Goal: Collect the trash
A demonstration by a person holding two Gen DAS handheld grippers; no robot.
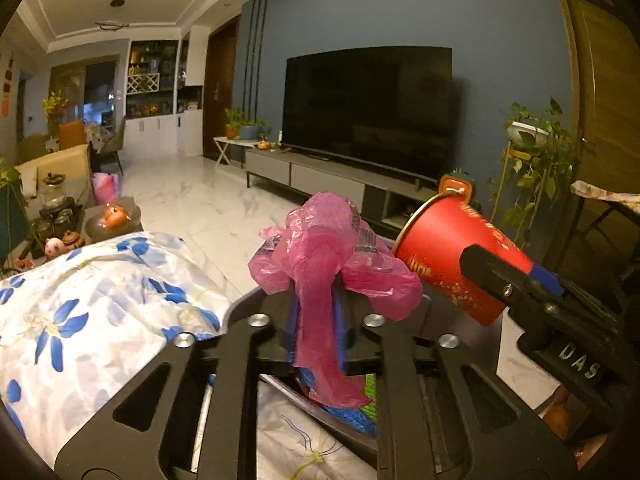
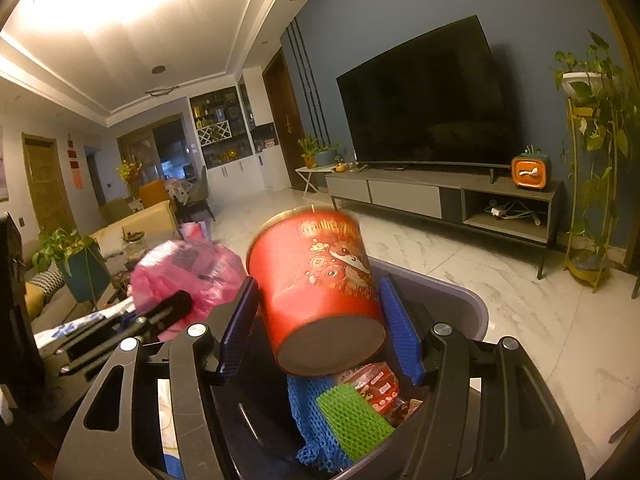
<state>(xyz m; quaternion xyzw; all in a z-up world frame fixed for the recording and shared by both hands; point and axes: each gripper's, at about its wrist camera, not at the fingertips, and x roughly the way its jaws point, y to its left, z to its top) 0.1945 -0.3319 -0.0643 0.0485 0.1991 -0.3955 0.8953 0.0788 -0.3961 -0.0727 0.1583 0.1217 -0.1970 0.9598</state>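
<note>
Grey bin [image 2: 476, 312] on marble floor [image 2: 500, 280]; mesh scraps [image 2: 352, 420] inside.

On the black body of my right gripper [image 1: 500, 276], at about four o'clock in the left wrist view, I could read the raised letters "DAS". The red paper cup [image 2: 320, 284] carried gold characters along its rim at twelve o'clock of the cup in the right wrist view, but they were too blurred for me to read. The pink plastic bag [image 1: 332, 248] showed a dark printed patch at about two o'clock on its bulge, and that print was also too small to make out.
</note>
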